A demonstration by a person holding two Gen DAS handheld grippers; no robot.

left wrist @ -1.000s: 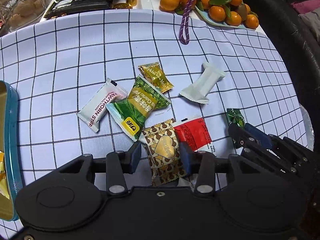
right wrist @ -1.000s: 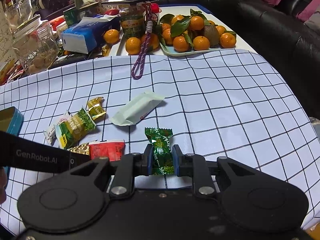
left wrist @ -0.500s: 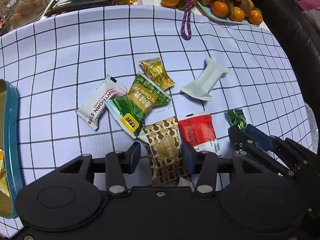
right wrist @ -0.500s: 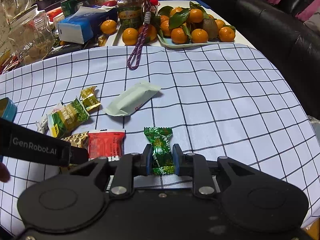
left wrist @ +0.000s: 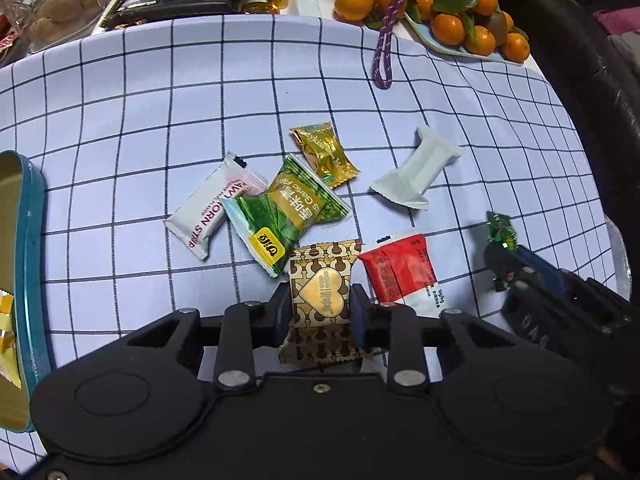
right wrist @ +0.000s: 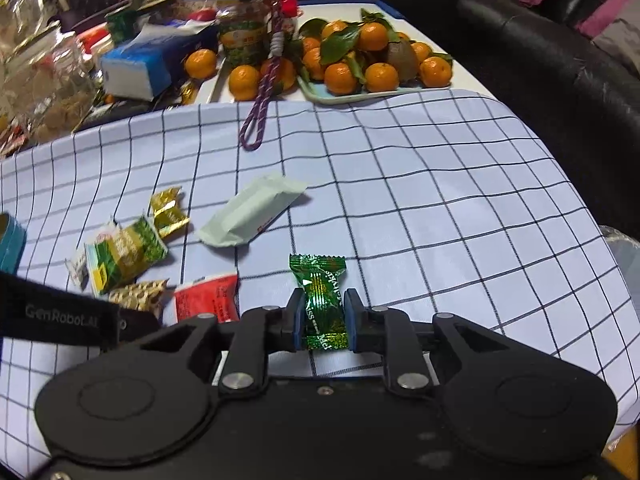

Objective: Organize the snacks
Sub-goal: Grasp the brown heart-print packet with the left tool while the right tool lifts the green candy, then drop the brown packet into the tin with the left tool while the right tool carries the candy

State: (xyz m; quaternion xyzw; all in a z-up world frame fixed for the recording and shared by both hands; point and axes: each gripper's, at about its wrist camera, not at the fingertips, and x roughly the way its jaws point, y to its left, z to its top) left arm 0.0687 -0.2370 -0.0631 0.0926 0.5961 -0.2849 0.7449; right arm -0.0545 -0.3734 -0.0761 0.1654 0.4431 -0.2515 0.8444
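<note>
Left gripper (left wrist: 320, 312) clamped on the brown-and-gold heart packet (left wrist: 320, 304), fingers pressing both long edges, packet upright in the grasp over the checked counter (left wrist: 160, 120). Right gripper (right wrist: 320, 316) clamped on the green foil candy (right wrist: 322, 300), twisted top end poking out past the fingers toward 12 o'clock. From the left wrist view: red packet (left wrist: 400, 272) just beside the heart packet at 3 o'clock; green garlic-pea bag (left wrist: 284, 216) at 11 o'clock, overlapping the white hawthorn strip (left wrist: 208, 212); gold candy (left wrist: 324, 152) touching the pea bag's far corner at 12 o'clock; plain white packet (left wrist: 416, 172) apart at 1 o'clock. Only here: teal tin (left wrist: 30, 264) open at 9 o'clock, yellow wrappers inside at its near end, and the right gripper seen from outside at 3 o'clock with the green candy's tip sticking out. From the right wrist view: same cluster at 9 to 10 o'clock, tin barely a sliver at the left edge. Only here in full: tray of oranges (right wrist: 368, 64) with leaves at 12 o'clock, purple cord (right wrist: 260, 100) trailing onto the cloth, blue tissue pack (right wrist: 148, 64) at 11 o'clock.
</note>
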